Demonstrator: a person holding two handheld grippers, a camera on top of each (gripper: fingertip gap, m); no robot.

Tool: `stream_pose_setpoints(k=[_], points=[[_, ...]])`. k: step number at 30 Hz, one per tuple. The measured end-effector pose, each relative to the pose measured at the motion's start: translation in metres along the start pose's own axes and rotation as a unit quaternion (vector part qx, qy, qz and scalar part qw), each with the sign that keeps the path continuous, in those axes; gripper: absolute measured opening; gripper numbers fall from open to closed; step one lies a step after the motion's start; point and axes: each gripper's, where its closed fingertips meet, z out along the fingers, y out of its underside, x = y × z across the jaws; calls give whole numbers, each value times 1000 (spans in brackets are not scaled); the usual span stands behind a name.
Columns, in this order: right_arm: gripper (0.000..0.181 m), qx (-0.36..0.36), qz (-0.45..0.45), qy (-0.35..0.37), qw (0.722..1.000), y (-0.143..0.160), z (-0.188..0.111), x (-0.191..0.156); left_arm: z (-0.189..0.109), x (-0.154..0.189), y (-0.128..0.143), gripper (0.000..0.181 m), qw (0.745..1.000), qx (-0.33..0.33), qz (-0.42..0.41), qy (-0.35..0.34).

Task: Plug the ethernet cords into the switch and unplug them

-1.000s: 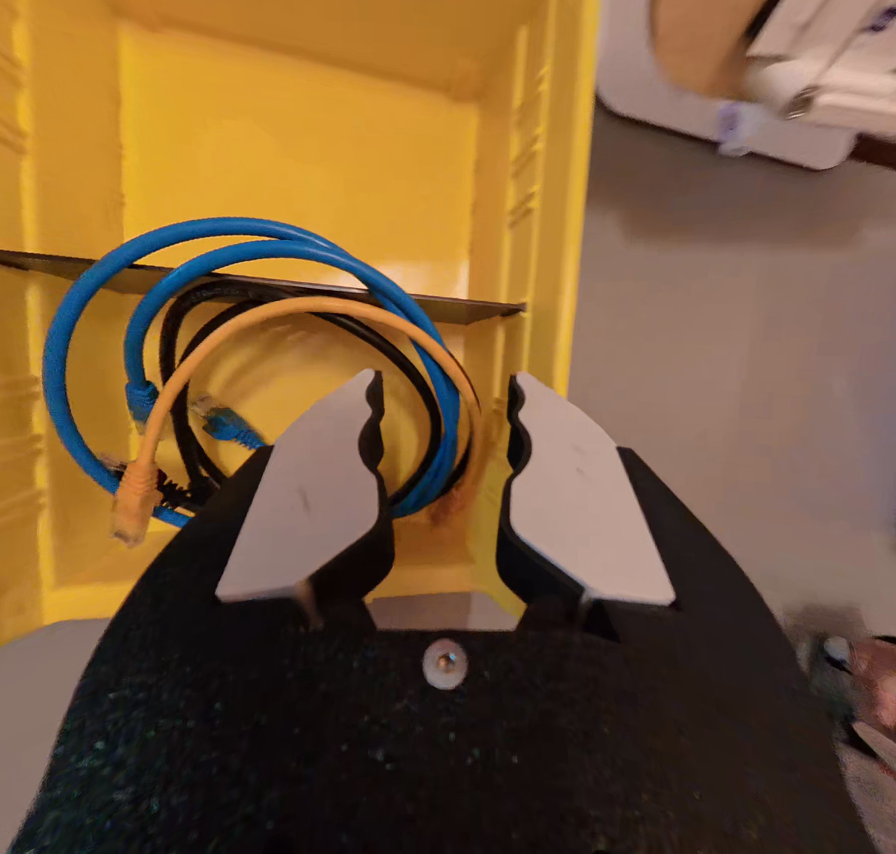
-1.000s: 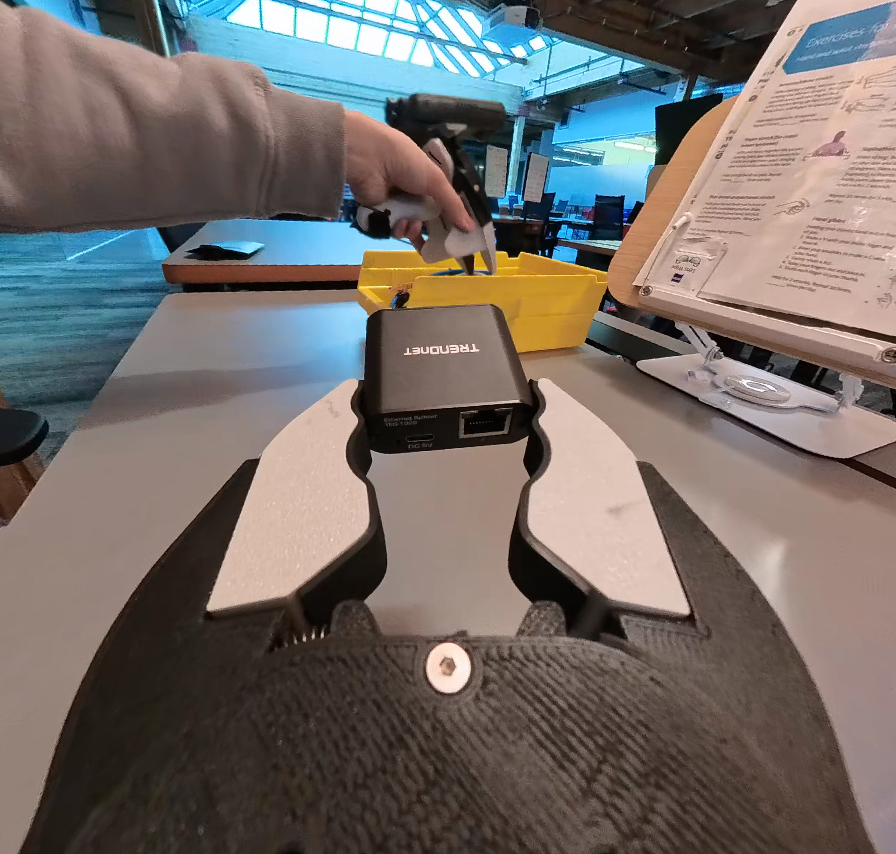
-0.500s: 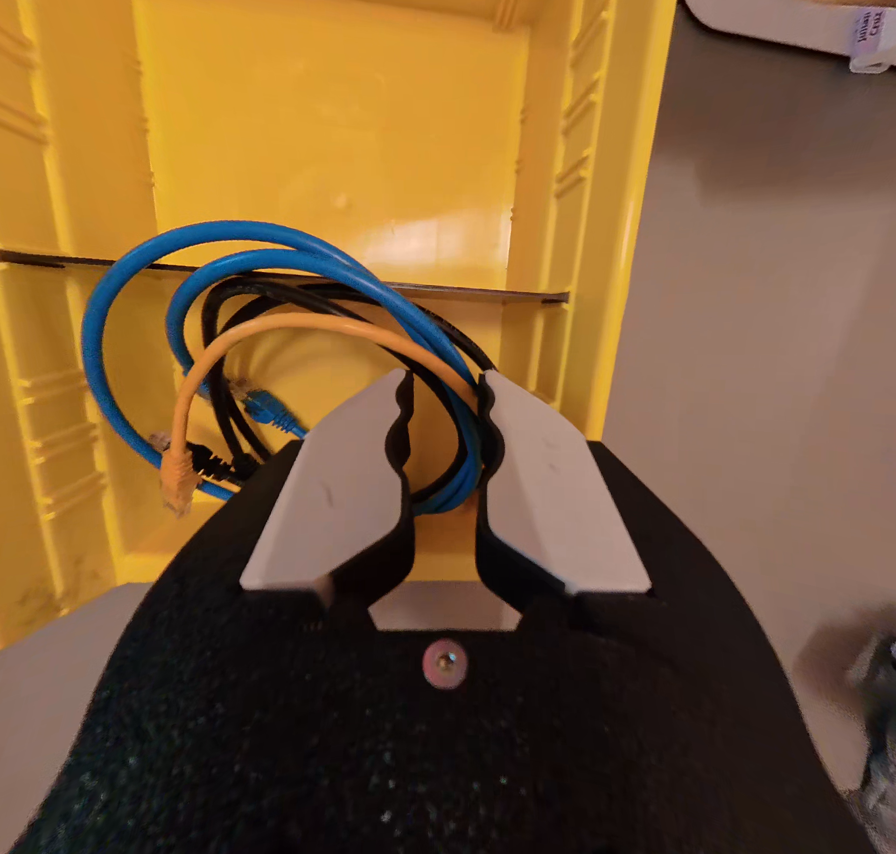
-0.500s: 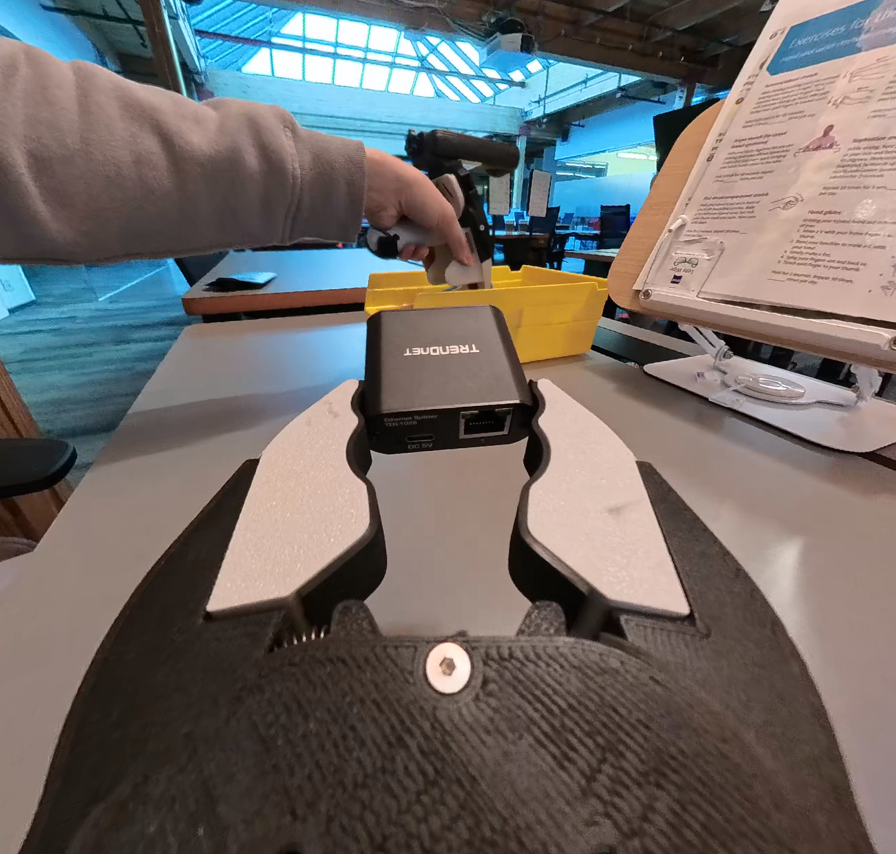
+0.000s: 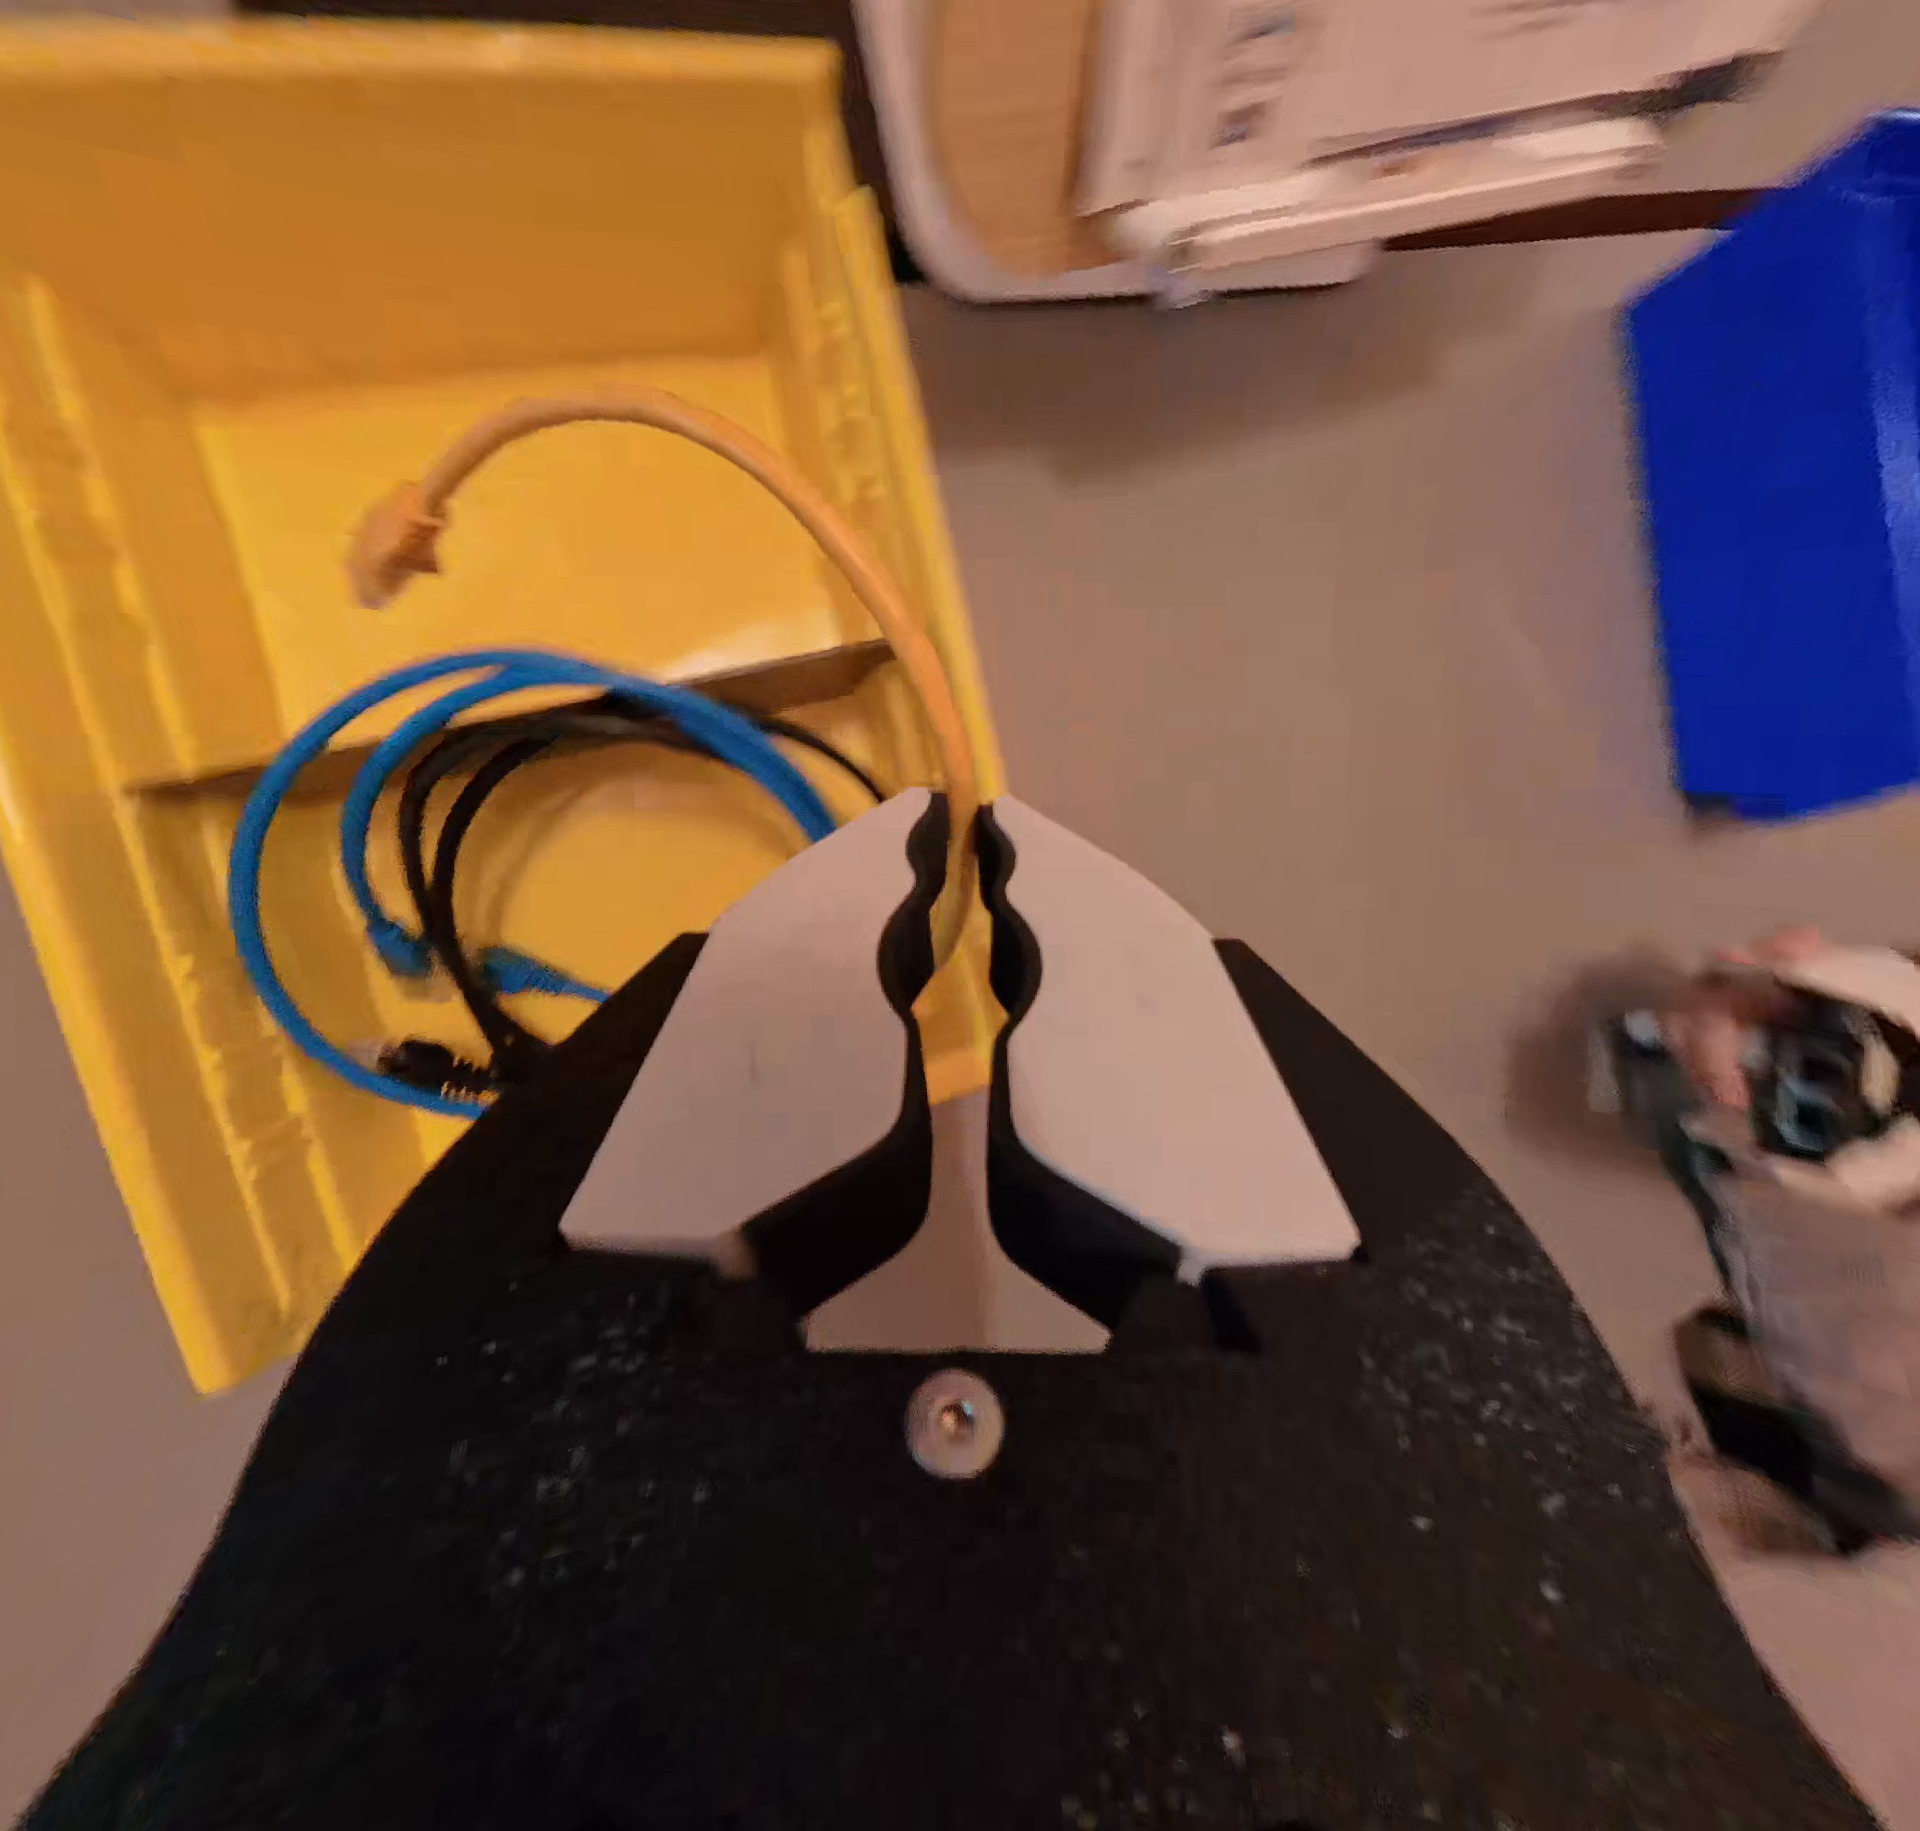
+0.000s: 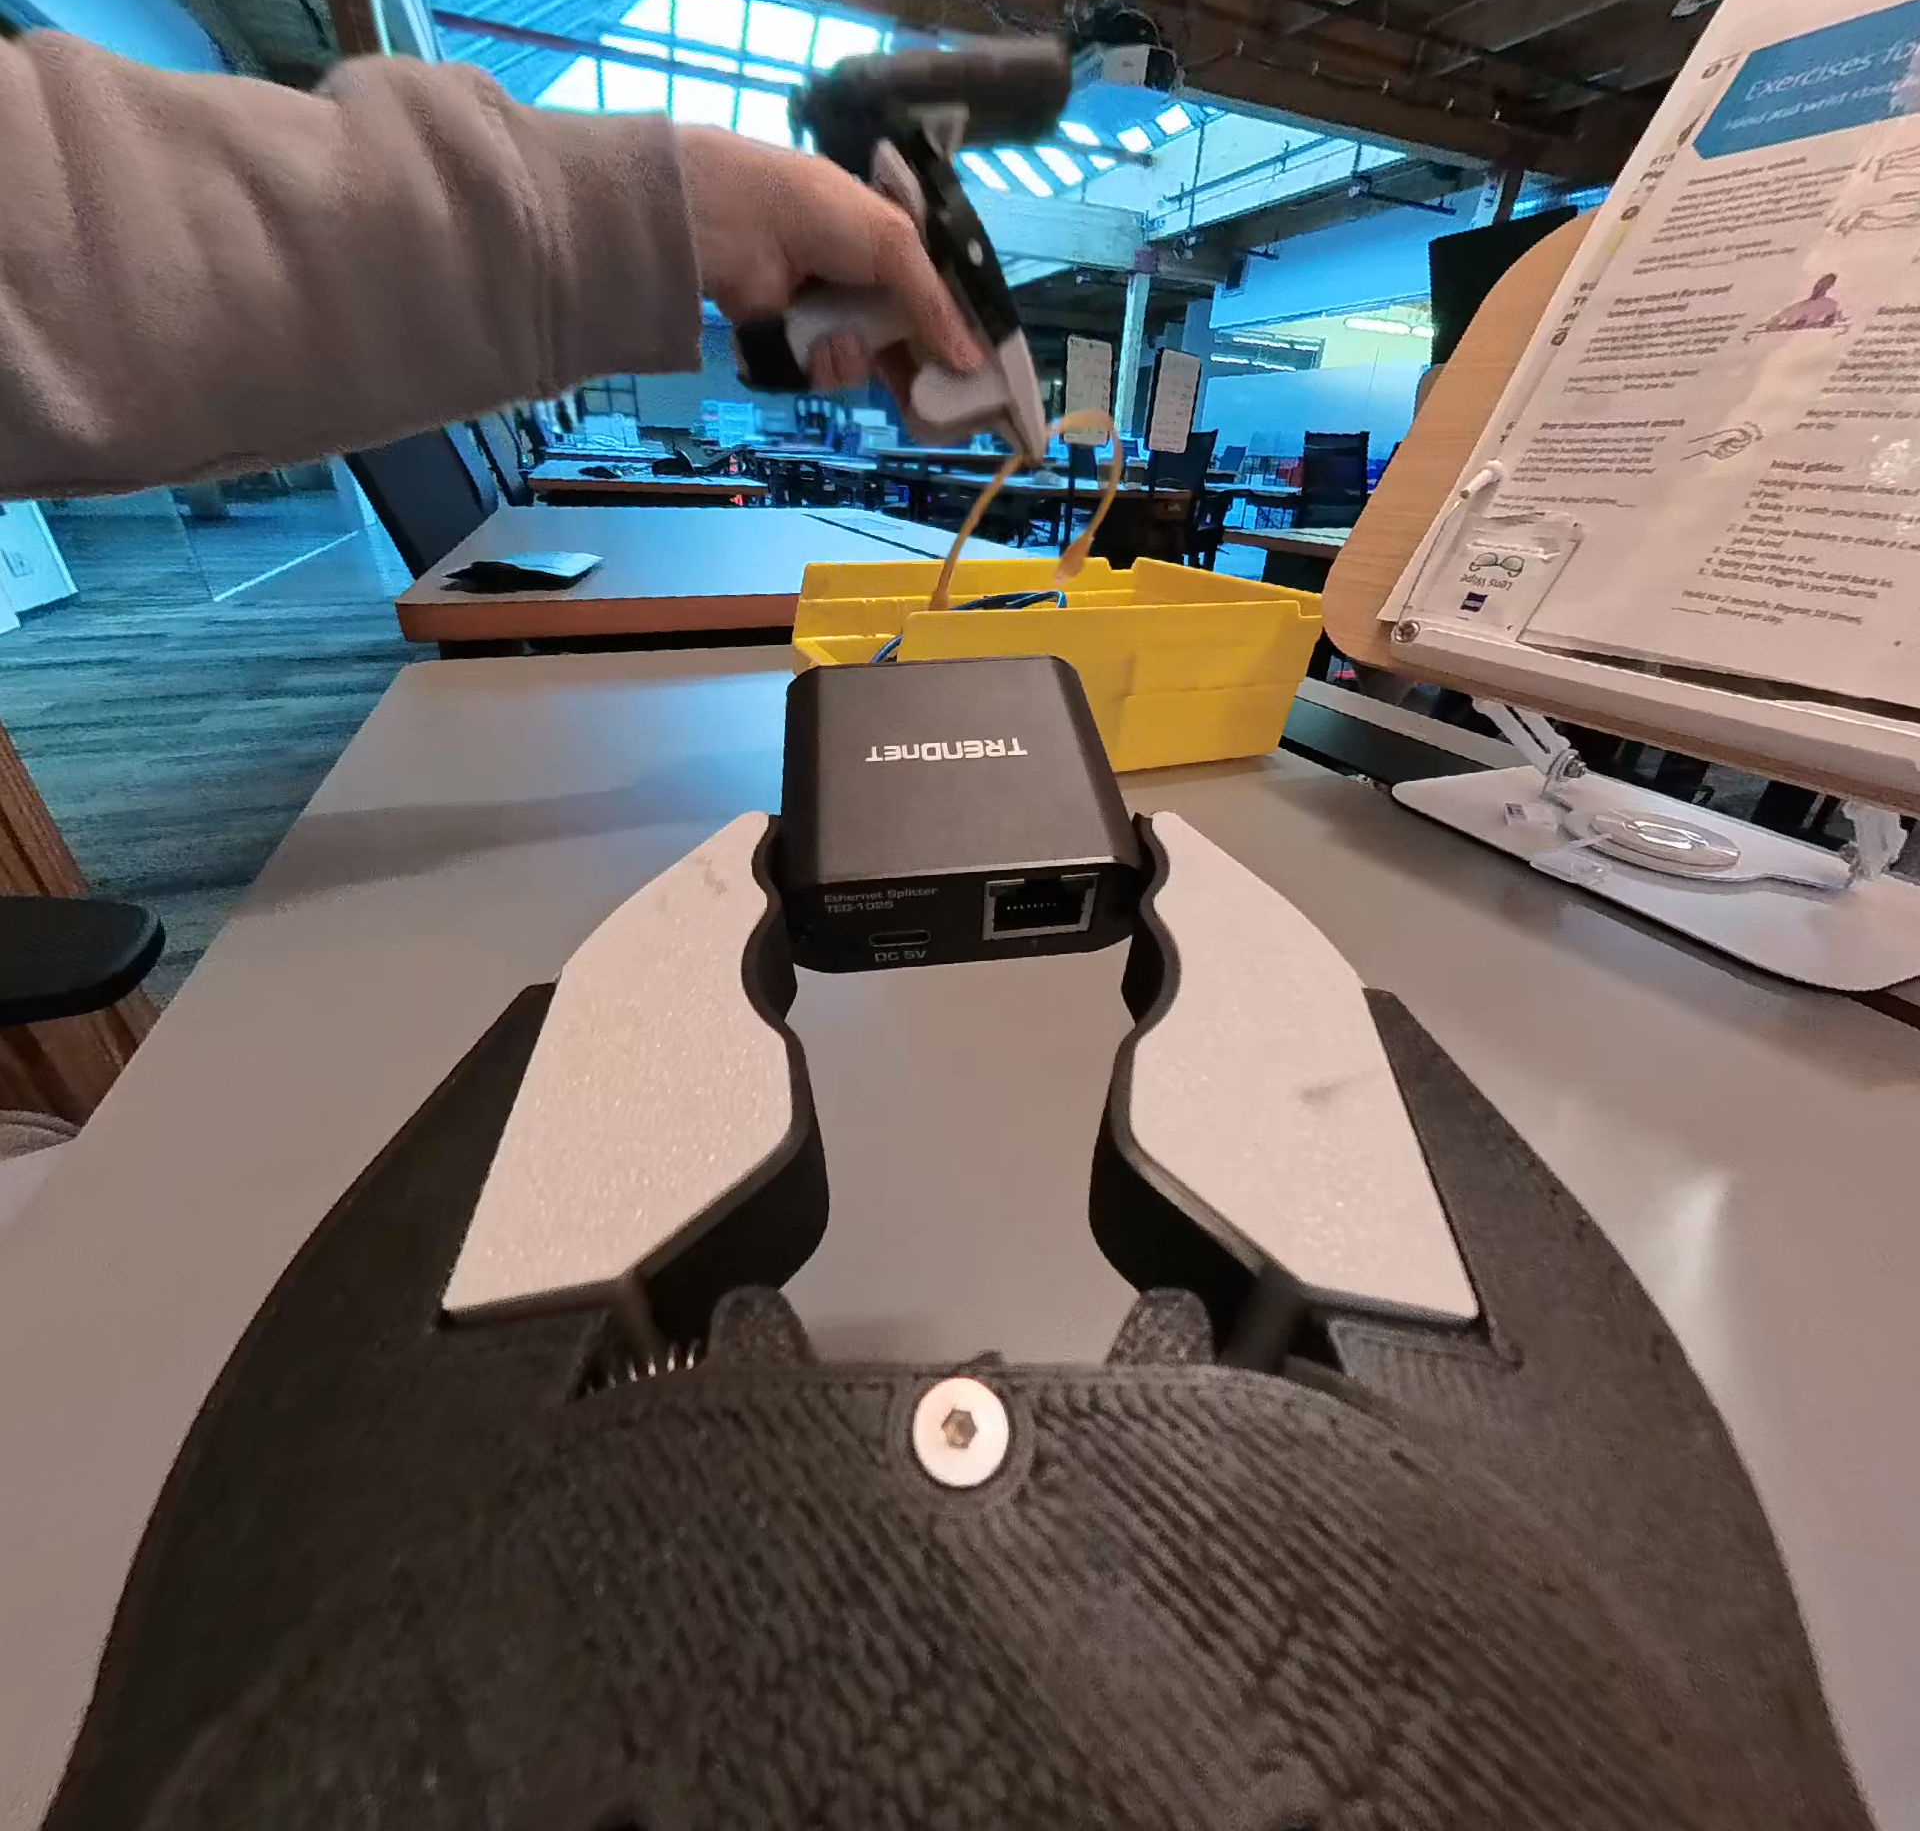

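Item 1, yellow cord [image 5: 831,555]: you had it pinched mid-length in your left gripper [image 5: 958,825], tongs pressed together on it, the cord arching up over the yellow bin [image 5: 447,223]. Its plug [image 5: 400,545] hung free in the air, well away from the grip point. Risk, as a judgement: with the plug that far from the tips you had no control of its angle, so it could have swung and missed the port, and the thin cord could have slipped along the scalloped tongs.

Item 2, switch [image 6: 951,805]: a small black box on the grey table [image 6: 1455,1106], pinched at both sides by your right gripper [image 6: 954,882], tongs closed against its flanks, 1 ethernet port [image 6: 1039,903] facing the camera. No cord was plugged in yet. Risk: the hold sat at the near corners only, so an off-axis push from a plug could have twisted the box out.

Item 3, blue cord [image 5: 520,680] and black cord [image 5: 457,846]: 2 loops lying coiled in the bin's near compartment, beside the lifted cord. Risk: the yellow cord's hidden lower end could have snagged them and dragged them out.

Item 4, document stand [image 6: 1662,638]: just beside the bin; a swinging plug could have struck it.
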Motion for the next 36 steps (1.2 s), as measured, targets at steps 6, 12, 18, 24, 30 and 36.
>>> stream_pose_setpoints(k=[6,12,18,24,30,36], points=[[62,11,13,-10,1000,-2,-2,0,-64,118,14,4,932,95,318,144],[62,34,18,-5,999,-9,-15,9,-16,156,127,4,723,62,686,53],[62,73,46,-122,989,-18,-32,-11,39,148,223,4,703,33,704,97],[62,82,57,-183,978,-21,-38,-25,47,136,255,4,712,19,690,127],[62,72,54,-171,981,-19,-36,-23,48,95,265,8,757,-17,640,130],[62,63,54,-161,984,-16,-33,-21,25,86,263,14,833,-22,520,189]])
